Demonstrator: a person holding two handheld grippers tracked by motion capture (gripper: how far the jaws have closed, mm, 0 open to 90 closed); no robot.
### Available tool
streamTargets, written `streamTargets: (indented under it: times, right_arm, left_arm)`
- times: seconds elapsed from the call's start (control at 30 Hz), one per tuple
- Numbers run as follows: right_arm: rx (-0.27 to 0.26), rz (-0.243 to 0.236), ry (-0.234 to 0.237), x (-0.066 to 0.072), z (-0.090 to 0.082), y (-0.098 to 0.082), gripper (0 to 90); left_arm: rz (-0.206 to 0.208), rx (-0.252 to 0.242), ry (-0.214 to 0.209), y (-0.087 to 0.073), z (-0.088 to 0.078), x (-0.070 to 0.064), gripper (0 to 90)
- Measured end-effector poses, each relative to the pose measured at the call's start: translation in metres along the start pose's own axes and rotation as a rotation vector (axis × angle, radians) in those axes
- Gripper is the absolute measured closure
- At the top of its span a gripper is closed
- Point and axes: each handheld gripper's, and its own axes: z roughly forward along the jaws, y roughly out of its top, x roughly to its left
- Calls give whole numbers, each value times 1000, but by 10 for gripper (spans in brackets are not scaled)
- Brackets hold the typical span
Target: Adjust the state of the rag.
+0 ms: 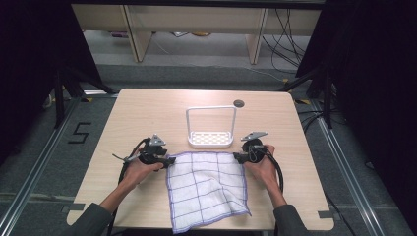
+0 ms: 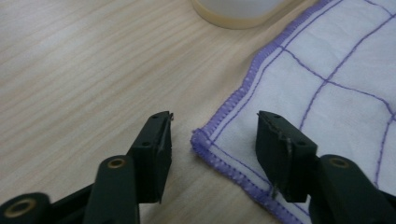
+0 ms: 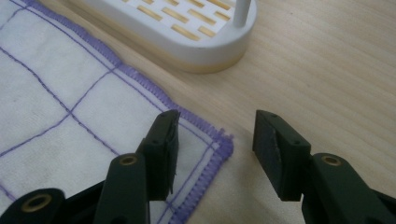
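Observation:
A white cloth with purple grid lines and a purple hem lies flat on the wooden table, its near edge at the table's front. My left gripper sits low at the cloth's far left corner. In the left gripper view the jaws stand apart with that corner of the cloth between them, pads not pressing. My right gripper is at the far right corner. In the right gripper view its jaws straddle the corner of the cloth, also apart.
A white slotted rack with a tall wire handle stands just beyond the cloth's far edge, between the two grippers; its base is close to the right jaws. A round grommet sits near the table's far edge.

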Motion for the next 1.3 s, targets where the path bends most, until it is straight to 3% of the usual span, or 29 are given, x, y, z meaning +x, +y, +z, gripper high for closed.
streamTargets:
  times: [0.03,0.07,0.17,0.23,0.3,0.37,0.47,0.5,0.63,0.7,0.8,0.9,1.1,1.2,1.23,1.27,1.3]
  right_arm:
    - [-18,7,-7,1,3,-1,515]
    - [2,-11,-8,1,2,-1,518]
    - [0,-5,-1,2,3,-1,542]
    - [4,25,15,6,2,-2,579]
    - [3,1,26,5,2,-2,643]
    - [-14,31,49,6,3,-2,718]
    - [-23,-12,90,2,3,-3,836]
    - [-36,15,95,6,5,-5,851]
    - [-11,24,103,8,1,-4,867]
    - [-58,-20,91,5,2,-4,869]
    - [-65,-12,95,5,-9,1,870]
    - [-126,-20,99,5,-20,6,871]
    - [-168,-41,115,12,-42,14,872]
    - [-217,-56,119,14,-62,22,873]
    - [-225,-39,121,15,-66,23,873]
    - [-239,-48,124,14,-70,24,873]
    - [-249,-45,120,13,-73,25,873]
  left_arm:
    - [10,-2,-3,0,0,-1,497]
    - [10,-2,-3,0,0,-1,521]
    - [39,-13,-22,0,0,-3,594]
    - [44,-10,-35,-1,0,-4,641]
    - [48,-19,-45,-1,0,-4,676]
    - [42,-25,-59,-2,0,-3,716]
    - [41,-31,-80,-3,0,-2,791]
    - [45,-35,-79,-3,1,-3,814]
    - [70,-41,-70,-3,0,-4,850]
    - [54,-52,-70,-3,-1,-3,856]
    - [66,-67,-50,-2,-4,-1,860]
    - [104,-88,-15,2,-10,-3,861]
    - [118,-148,-22,13,-23,-10,861]
    - [151,-190,-21,24,-37,-14,861]
    - [142,-193,-20,27,-41,-15,861]
    - [119,-230,-32,28,-41,-15,861]
    - [124,-230,-39,29,-44,-13,861]
